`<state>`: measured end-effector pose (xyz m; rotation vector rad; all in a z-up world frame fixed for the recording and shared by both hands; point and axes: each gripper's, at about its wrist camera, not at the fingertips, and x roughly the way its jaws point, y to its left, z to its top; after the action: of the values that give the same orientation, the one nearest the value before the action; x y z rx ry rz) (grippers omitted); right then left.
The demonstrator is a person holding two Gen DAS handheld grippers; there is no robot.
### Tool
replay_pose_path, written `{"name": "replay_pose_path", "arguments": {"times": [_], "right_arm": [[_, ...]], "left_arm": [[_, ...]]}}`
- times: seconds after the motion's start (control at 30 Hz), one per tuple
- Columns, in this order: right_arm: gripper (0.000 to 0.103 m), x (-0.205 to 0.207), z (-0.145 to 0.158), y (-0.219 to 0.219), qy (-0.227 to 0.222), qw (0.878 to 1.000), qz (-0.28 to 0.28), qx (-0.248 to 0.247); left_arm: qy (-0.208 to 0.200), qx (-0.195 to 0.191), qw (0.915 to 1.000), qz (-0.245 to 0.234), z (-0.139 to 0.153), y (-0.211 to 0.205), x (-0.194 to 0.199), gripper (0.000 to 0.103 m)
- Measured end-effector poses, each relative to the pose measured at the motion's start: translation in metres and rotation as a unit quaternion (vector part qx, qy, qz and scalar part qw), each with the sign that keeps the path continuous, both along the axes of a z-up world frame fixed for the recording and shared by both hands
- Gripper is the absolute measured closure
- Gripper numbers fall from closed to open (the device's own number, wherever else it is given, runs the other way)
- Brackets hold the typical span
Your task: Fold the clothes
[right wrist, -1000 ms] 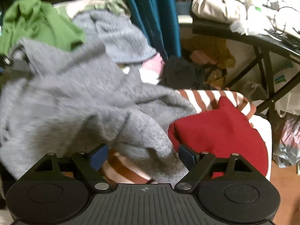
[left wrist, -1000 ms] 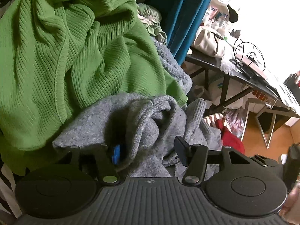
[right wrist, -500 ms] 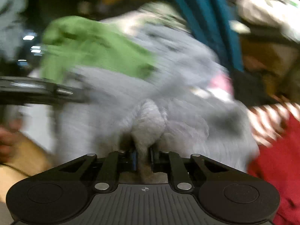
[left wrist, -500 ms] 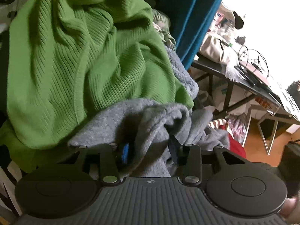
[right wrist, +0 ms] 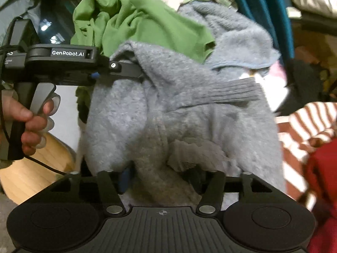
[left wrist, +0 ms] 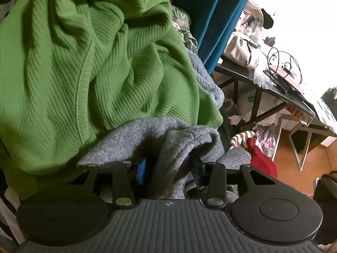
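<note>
Whereas both were wide open a second ago, left claw (left wrist: pixel 168 169) and right claw (right wrist: pixel 161 179) now each pinch a fold of the grey sweater (right wrist: pixel 189 113), lifted before the green garment (left wrist: pixel 84 63).

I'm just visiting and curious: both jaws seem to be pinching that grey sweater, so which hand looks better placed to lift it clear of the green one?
Probably the left. The left gripper holds the grey sweater at its top edge beside the green garment; the right gripper pinches a lower bunched fold.
</note>
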<state>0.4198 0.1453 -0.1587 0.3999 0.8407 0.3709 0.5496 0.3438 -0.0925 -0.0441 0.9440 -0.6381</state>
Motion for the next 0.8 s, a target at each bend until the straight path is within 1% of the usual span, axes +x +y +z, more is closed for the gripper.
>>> {"name": "replay_pose_path", "arguments": {"times": [0.03, 0.1, 0.17, 0.2, 0.27, 0.33, 0.47, 0.63, 0.73, 0.8], "right_arm": [[0.041, -0.003, 0.004, -0.003, -0.003, 1.0, -0.006, -0.004], [0.018, -0.01, 0.01, -0.011, -0.01, 0.999, -0.028, -0.025], [0.01, -0.014, 0.012, -0.018, -0.013, 0.997, -0.05, -0.049], [0.002, -0.014, 0.011, -0.021, -0.009, 0.996, -0.059, -0.06], [0.001, -0.014, 0.005, -0.027, 0.001, 0.994, -0.073, -0.082], [0.001, -0.013, -0.005, -0.028, 0.006, 0.992, -0.074, -0.103], [0.001, -0.003, -0.027, -0.019, 0.0, 0.988, -0.044, -0.148], [0.001, 0.02, -0.049, -0.005, 0.026, 0.991, -0.032, -0.126], [0.001, 0.027, -0.043, 0.011, 0.014, 0.994, -0.006, -0.109], [0.003, 0.029, -0.037, 0.021, -0.001, 0.996, 0.013, -0.088]], "left_arm": [[0.001, -0.002, 1.0, 0.0, 0.0, 0.001, 0.001, 0.06], [0.002, -0.004, 1.0, -0.001, -0.001, 0.001, 0.001, 0.06], [0.003, -0.006, 1.0, -0.002, -0.001, 0.001, 0.001, 0.06], [0.004, -0.009, 0.9999, -0.002, -0.002, 0.002, 0.002, 0.06], [0.007, -0.014, 0.9999, -0.001, -0.002, 0.004, 0.002, 0.06], [0.009, -0.017, 0.9998, -0.003, -0.003, 0.005, 0.001, 0.06], [0.01, -0.016, 0.9998, -0.01, -0.005, 0.007, -0.001, 0.059], [0.016, -0.012, 0.9997, -0.012, -0.01, 0.01, -0.004, 0.059], [0.019, -0.01, 0.9997, -0.012, -0.012, 0.011, -0.006, 0.059], [0.021, -0.01, 0.9997, -0.012, -0.013, 0.012, -0.007, 0.059]]}}
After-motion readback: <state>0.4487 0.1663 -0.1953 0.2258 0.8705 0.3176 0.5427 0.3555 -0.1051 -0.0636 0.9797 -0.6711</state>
